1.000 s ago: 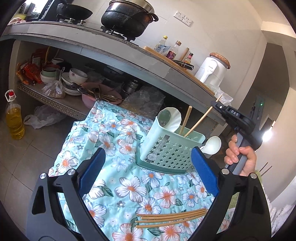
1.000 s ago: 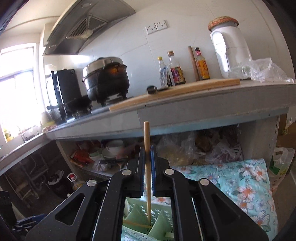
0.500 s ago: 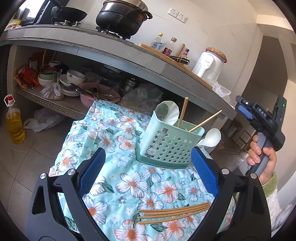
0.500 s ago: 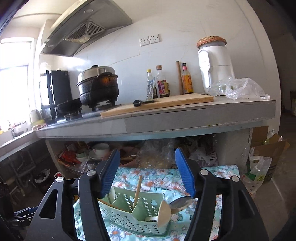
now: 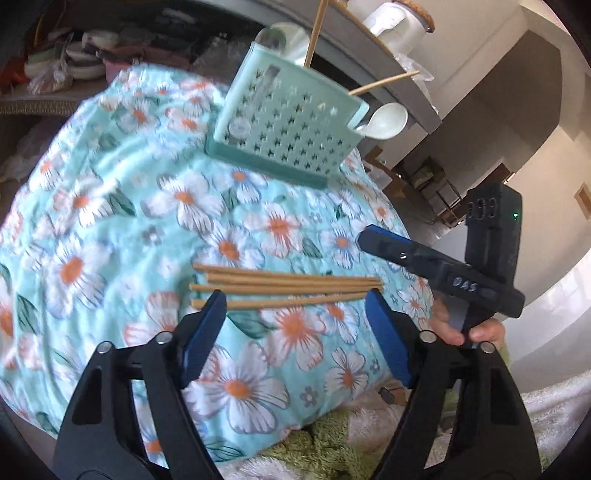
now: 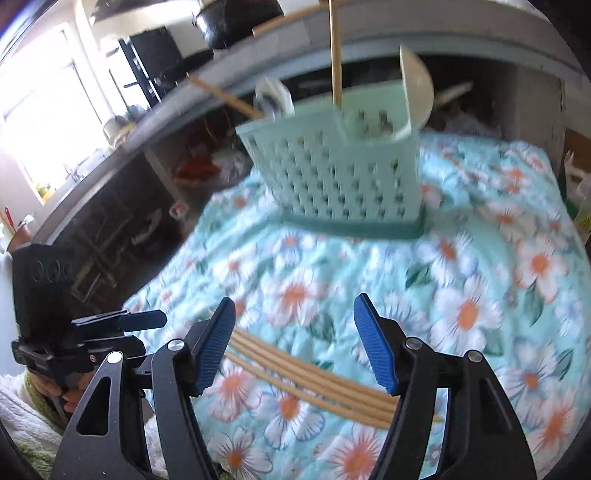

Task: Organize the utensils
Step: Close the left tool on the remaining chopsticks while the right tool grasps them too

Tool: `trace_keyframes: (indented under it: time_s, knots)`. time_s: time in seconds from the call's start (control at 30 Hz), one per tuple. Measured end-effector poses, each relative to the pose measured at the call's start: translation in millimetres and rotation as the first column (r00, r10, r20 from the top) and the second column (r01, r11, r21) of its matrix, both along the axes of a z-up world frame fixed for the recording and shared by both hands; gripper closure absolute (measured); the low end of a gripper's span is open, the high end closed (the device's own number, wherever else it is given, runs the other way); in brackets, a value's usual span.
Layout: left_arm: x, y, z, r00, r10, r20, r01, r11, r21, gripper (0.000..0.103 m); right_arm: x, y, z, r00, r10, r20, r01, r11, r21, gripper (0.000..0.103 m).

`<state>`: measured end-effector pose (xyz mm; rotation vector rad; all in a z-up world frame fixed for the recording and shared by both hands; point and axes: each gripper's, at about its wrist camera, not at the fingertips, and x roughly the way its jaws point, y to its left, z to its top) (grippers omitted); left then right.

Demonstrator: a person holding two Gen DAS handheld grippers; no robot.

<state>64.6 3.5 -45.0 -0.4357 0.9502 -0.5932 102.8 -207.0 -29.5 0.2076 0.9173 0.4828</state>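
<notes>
Several wooden chopsticks point(image 5: 284, 286) lie side by side on the floral cloth point(image 5: 110, 221). My left gripper point(image 5: 295, 306) is open and empty, its jaws standing at either end of the nearest stick. My right gripper point(image 6: 293, 317) is open and empty just above the same chopsticks point(image 6: 314, 380); it also shows in the left wrist view point(image 5: 436, 266). A mint green utensil basket point(image 5: 284, 129) stands beyond, holding two chopsticks and two pale spoons; it also shows in the right wrist view point(image 6: 340, 173).
A grey counter point(image 6: 461, 40) with a shelf of bowls point(image 5: 81, 59) beneath runs behind the cloth. A white appliance point(image 5: 395, 22) stands on the counter. A green and white fluffy textile point(image 5: 332, 443) lies at the cloth's near edge.
The right gripper released a chopstick into the basket, opened, and came down to the loose chopsticks. The left gripper also moved down and forward over them.
</notes>
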Motion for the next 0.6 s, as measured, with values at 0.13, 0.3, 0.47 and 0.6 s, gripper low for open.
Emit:
trace_keyframes:
  time_s: [0.13,0.3,0.47,0.6]
  knots:
    - [2.1,-11.9,-25.3,0.993,-0.017,-0.114,0.007,0.996,-0.084,0.056,7.5,-4.7,-18.3,0.998,0.003,-0.064,-0.003,1.0,0.0,0.044]
    - [10.8,-8.4,-56.0,0.962,0.029,-0.273,-0.093,0.97,-0.223,0.059,23.9,-10.4,-30.7,0.988,0.056,-0.145,-0.058,0.998,-0.007,0.046]
    - [25.2,3.7,-69.3,0.935,0.132,-0.329,-0.233,0.927,-0.292,0.071,15.6,-9.9,-38.3,0.979,0.081,-0.185,-0.081,0.997,0.005,0.055]
    - [37.3,1.4,-67.8,0.93,0.18,-0.32,-0.262,0.936,-0.236,0.085,2.2,-14.8,-42.3,0.977,0.063,-0.202,-0.056,0.998,0.041,0.073]
